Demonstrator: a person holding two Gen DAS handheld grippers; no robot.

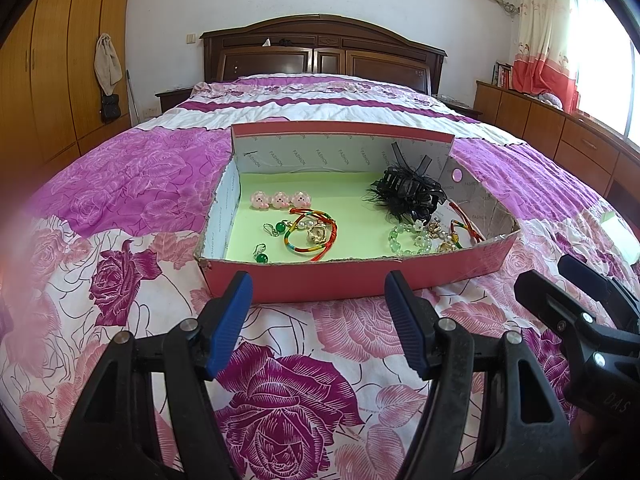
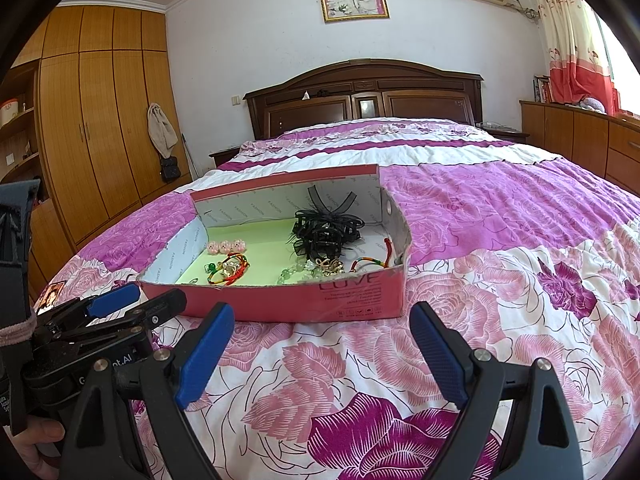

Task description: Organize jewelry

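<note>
A shallow pink cardboard box point(image 1: 360, 278) point(image 2: 280, 300) with a green floor lies on the bed. Inside are three pink pig clips point(image 1: 280, 199) point(image 2: 226, 246), green bead earrings point(image 1: 276, 229), a multicoloured cord bracelet point(image 1: 310, 236) point(image 2: 228, 272), a green bead bracelet point(image 1: 404, 238) point(image 2: 296, 271), gold pieces point(image 1: 438, 236) point(image 2: 330, 266), a second cord bracelet point(image 1: 466, 226) point(image 2: 374, 262) and a black feathered hair claw point(image 1: 408, 192) point(image 2: 326, 230). My left gripper point(image 1: 318, 292) point(image 2: 138, 304) is open and empty just before the box. My right gripper point(image 2: 322, 320) point(image 1: 560, 276) is open and empty beside it.
The box sits on a bed with a purple and pink rose bedspread point(image 1: 280, 392) point(image 2: 500, 280). A dark wooden headboard point(image 1: 320, 52) stands at the far end. Wooden wardrobes point(image 2: 100, 120) line the left wall and low cabinets point(image 1: 560, 128) the right.
</note>
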